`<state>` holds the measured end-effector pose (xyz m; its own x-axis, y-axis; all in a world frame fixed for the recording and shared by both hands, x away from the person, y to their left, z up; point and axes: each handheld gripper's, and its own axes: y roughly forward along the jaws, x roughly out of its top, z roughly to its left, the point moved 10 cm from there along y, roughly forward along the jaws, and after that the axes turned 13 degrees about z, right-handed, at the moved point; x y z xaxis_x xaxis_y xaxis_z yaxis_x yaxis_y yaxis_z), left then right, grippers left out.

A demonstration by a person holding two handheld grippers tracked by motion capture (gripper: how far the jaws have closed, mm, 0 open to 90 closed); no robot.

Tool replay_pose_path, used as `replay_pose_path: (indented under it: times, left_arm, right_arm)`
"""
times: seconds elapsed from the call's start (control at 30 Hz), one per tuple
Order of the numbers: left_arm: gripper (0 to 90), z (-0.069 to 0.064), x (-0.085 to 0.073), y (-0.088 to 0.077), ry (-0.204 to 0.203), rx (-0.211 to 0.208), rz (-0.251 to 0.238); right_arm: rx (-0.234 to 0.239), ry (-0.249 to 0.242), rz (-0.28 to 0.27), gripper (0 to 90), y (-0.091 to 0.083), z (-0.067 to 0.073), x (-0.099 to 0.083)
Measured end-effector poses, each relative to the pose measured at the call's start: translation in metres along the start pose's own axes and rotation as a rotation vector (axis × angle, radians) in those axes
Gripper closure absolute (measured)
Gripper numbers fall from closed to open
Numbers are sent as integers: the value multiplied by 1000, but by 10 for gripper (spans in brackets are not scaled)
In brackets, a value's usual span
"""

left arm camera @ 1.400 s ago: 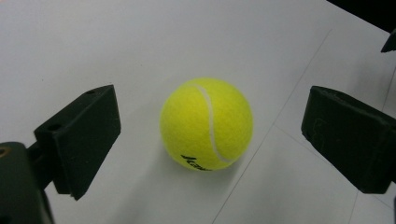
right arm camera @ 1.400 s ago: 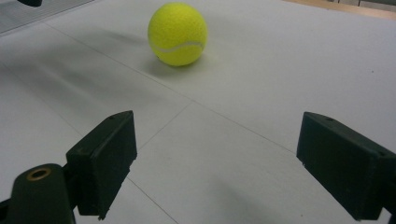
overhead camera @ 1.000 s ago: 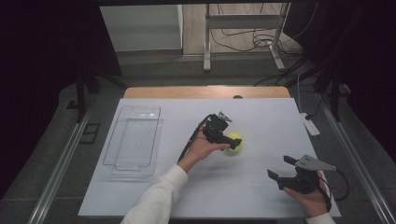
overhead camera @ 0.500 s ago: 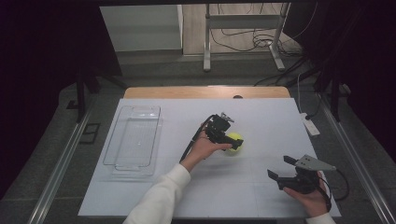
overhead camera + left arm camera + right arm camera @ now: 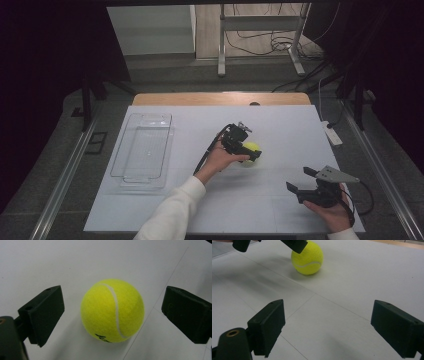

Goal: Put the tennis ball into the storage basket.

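High view: your left gripper (image 5: 248,150) hangs over the tennis ball (image 5: 251,148) at mid-table, while your right gripper (image 5: 303,181) waits near the front edge, jaws spread and empty. The clear tray (image 5: 142,150) sits well apart on the left.

Left gripper view: the ball (image 5: 112,310) rests on the white table (image 5: 62,262) between your parted jaws, touching neither. Expect it light, springy and fuzzy enough to grip well; close across its widest middle. Black lettering near its underside is cut off and unreadable.

Right gripper view: the ball (image 5: 307,257) lies well ahead of your open jaws.
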<state>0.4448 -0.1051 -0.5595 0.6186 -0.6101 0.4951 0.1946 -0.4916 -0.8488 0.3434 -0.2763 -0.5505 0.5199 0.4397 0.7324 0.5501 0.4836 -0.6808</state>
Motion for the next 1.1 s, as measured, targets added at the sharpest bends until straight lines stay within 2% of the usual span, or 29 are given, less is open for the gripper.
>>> replay_pose_path:
  times: [1.1]
  left_arm:
    - [64,-2,-5,18,-6,-16,40]
  right_arm:
    - [-3,1,0,126,0,-1,0]
